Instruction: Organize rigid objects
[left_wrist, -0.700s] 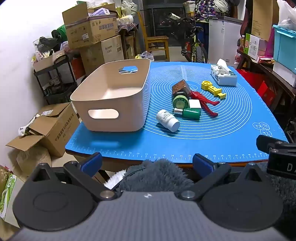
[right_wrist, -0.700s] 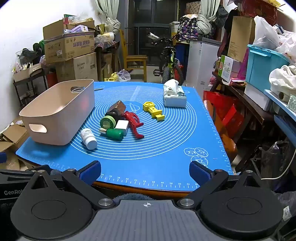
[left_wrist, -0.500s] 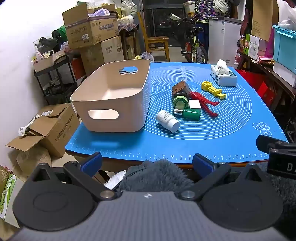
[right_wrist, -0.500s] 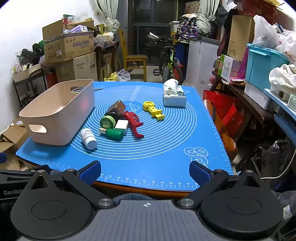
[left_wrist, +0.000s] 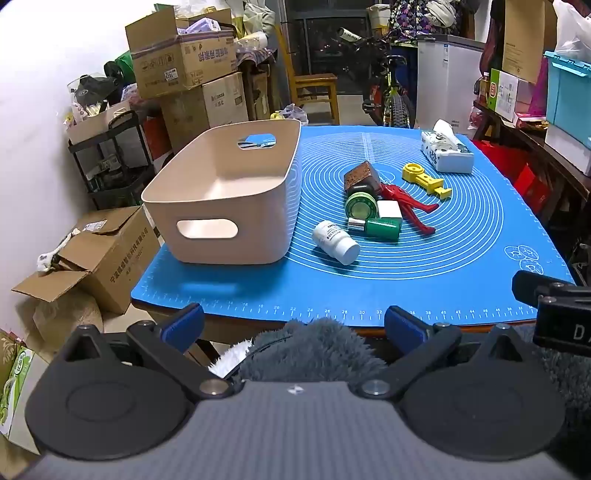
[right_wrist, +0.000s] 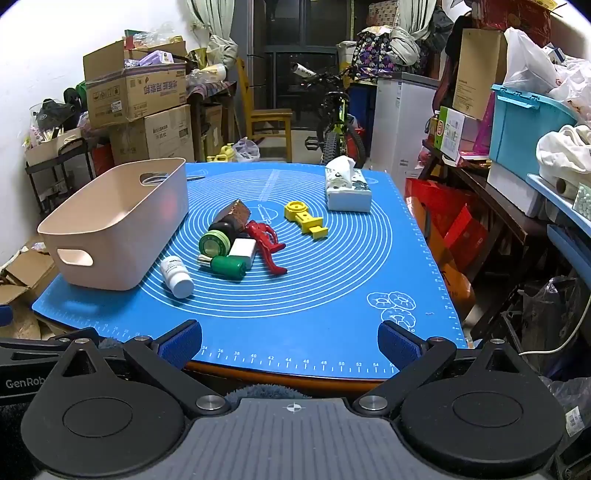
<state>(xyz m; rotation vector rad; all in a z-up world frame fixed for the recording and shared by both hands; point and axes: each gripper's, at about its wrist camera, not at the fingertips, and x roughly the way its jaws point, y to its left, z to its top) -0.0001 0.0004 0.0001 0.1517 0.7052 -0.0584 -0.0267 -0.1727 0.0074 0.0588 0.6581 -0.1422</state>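
Left hand-held gripper (left_wrist: 293, 326): fingers spread wide, nothing between them, held short of the near edge of the worktop (left_wrist: 369, 306). Right hand-held gripper (right_wrist: 290, 343): likewise spread wide and holding nothing, at the near edge.

Blue mat (right_wrist: 332, 288) covers the worktop. Beige bin (left_wrist: 229, 199) stands upright at its left. Just right of the bin lies a white pill bottle (left_wrist: 335, 242) on its side. Beyond it, clustered and touching: green bottle (left_wrist: 376, 227), white block (left_wrist: 389, 210), green tape roll (left_wrist: 361, 206), red pliers (left_wrist: 410, 206), brown block (left_wrist: 361, 178). Farther, apart: yellow tool (left_wrist: 424, 180), then tissue box (left_wrist: 447, 153).
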